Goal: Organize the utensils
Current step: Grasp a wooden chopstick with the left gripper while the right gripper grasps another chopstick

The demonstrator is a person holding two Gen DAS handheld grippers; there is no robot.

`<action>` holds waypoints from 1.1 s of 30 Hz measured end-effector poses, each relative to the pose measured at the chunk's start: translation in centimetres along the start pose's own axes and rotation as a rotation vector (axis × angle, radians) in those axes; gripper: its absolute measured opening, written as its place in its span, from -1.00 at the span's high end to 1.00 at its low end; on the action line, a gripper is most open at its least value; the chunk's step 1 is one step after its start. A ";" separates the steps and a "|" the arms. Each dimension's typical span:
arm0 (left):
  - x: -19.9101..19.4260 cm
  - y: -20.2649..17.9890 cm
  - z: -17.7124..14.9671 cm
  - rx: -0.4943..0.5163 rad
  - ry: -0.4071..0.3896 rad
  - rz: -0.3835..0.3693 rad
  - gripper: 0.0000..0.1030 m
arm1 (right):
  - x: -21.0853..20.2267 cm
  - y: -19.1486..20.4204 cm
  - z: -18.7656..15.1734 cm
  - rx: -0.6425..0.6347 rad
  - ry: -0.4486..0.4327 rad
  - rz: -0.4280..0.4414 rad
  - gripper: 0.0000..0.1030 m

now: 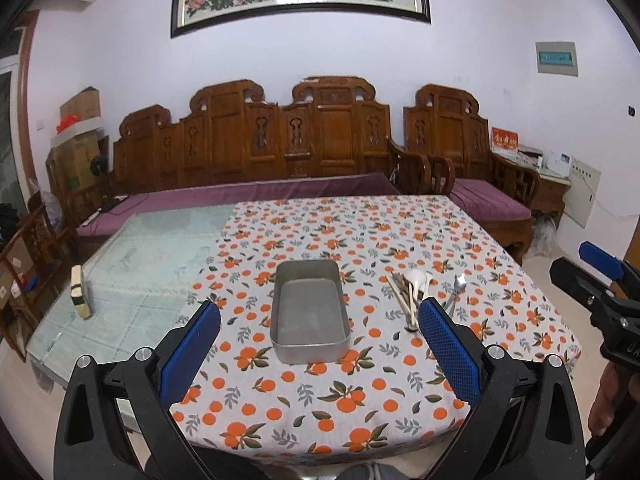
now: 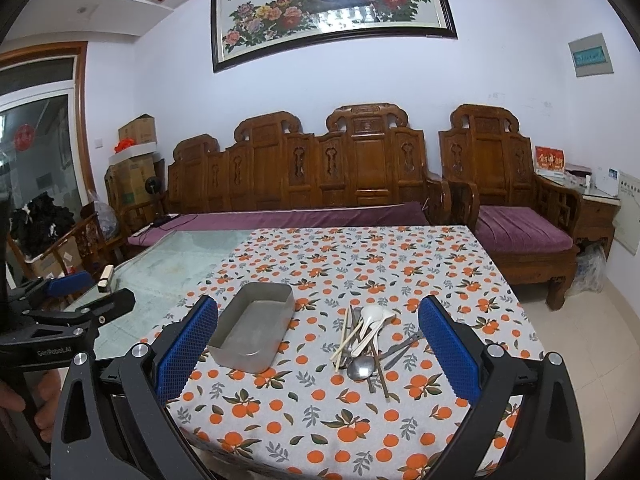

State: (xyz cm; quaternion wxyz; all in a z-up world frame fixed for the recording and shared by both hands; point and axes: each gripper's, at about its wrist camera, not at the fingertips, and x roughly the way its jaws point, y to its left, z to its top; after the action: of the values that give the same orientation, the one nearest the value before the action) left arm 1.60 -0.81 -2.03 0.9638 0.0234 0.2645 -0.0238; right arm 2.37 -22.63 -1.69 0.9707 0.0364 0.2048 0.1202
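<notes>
An empty grey metal tray [image 1: 309,350] [image 2: 228,350] stands on the orange-print tablecloth. To its right lies a heap of utensils [image 1: 416,288] [image 2: 366,340]: white spoons [image 2: 374,316], a metal spoon [image 2: 360,368], chopsticks [image 2: 346,344] and metal forks [image 1: 458,286]. My left gripper [image 1: 320,320] is open and empty, held above the table's near edge in front of the tray. My right gripper [image 2: 318,316] is open and empty, held in front of the heap. Each gripper shows at the edge of the other's view: the right one [image 1: 604,280], the left one [image 2: 76,300].
The tablecloth [image 1: 360,236] covers the right part of a glass-topped table [image 1: 152,248]. A small pale block [image 1: 82,294] stands on the bare glass at the left. A carved wooden bench [image 1: 256,148] and armchair [image 1: 472,152] stand behind the table.
</notes>
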 end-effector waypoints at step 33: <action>15.1 -4.7 -1.6 0.111 0.199 -0.233 -0.86 | 19.4 -9.8 -5.6 0.038 0.381 -0.028 -0.09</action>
State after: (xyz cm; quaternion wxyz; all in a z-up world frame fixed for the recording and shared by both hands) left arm 13.49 -5.88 -11.24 0.9208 0.0479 0.3578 -0.1476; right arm 19.45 -27.18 -15.53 0.9151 0.0285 0.3876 0.1077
